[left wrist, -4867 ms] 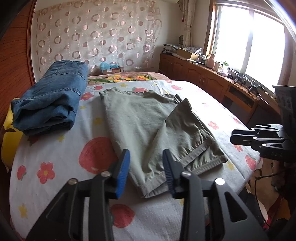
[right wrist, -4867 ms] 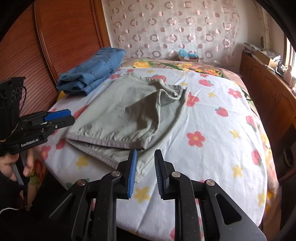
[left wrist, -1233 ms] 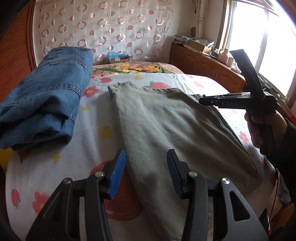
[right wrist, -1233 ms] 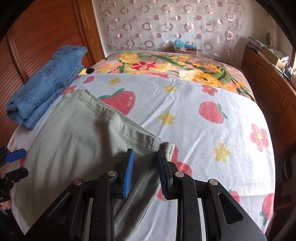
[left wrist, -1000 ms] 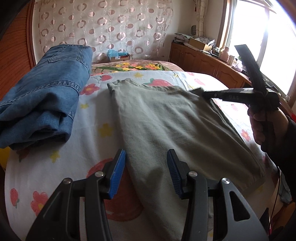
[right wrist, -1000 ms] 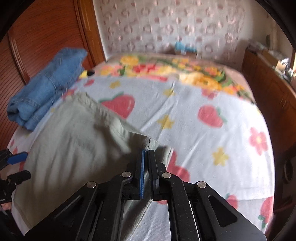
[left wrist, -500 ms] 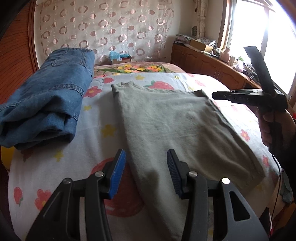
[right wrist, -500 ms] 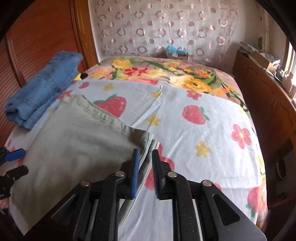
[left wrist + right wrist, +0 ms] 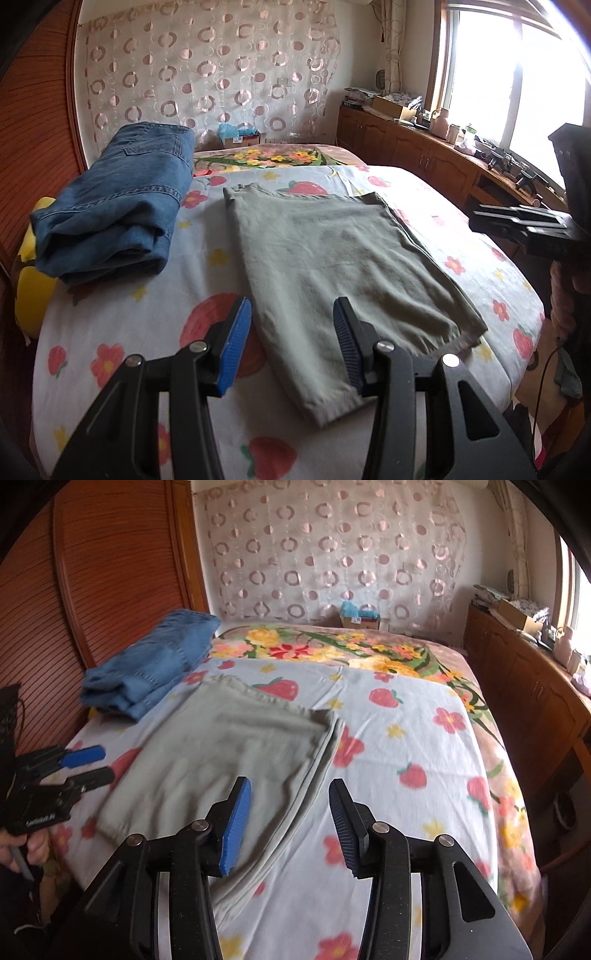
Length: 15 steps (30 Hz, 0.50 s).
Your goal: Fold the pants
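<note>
Since a second ago my right gripper (image 9: pixel 290 823) has let go of the pants (image 9: pixel 332 254) and pulled back toward the near edge of the bed (image 9: pixel 406 746); its jaws have just been opening and now stand apart with nothing between them, above the pants' doubled edge. Folded into a flat grey-green rectangle, the pants lie on the strawberry sheet, just beside the jeans (image 9: pixel 118 199), which sit folded on the left by the headboard. My left gripper (image 9: pixel 291 343) hovers over the near hem, jaws apart, gripping nothing.
</note>
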Each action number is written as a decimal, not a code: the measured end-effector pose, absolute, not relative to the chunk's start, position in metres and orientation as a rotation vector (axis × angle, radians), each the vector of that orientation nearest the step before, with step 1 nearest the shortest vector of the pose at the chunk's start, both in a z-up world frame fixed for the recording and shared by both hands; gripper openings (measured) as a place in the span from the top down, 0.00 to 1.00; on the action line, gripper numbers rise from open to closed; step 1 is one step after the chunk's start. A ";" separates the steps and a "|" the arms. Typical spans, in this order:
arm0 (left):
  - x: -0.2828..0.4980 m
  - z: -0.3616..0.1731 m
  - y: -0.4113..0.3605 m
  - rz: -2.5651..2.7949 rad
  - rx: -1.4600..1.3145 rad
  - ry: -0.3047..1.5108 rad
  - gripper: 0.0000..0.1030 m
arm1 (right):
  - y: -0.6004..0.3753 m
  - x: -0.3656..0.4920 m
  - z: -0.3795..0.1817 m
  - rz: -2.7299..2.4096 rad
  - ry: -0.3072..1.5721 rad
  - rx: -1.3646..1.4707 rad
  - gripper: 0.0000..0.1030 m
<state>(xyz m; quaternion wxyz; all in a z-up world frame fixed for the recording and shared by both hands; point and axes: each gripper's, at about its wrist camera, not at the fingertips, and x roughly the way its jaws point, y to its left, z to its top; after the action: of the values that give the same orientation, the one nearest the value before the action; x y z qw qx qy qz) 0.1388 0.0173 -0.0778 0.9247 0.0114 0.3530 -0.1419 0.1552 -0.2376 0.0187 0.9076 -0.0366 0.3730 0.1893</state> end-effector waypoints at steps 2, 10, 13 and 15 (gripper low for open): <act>0.131 -0.078 0.019 -0.293 0.022 0.717 0.56 | -0.235 0.142 0.015 0.393 0.774 -0.079 0.57; 0.120 -0.093 0.024 -0.287 0.026 0.755 0.56 | -0.225 0.119 -0.014 0.413 0.831 -0.049 0.57; 0.121 -0.100 0.023 -0.291 0.022 0.767 0.56 | -0.222 0.117 -0.022 0.435 0.851 -0.025 0.57; 0.123 -0.104 0.022 -0.293 0.022 0.779 0.56 | -0.220 0.116 -0.027 0.439 0.865 -0.025 0.57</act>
<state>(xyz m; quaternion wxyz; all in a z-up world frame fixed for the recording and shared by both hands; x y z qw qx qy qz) 0.1227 0.0215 -0.1044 0.9147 0.0106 0.3782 -0.1422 0.1156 -0.2197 -0.0275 0.8846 -0.0120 0.4157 0.2108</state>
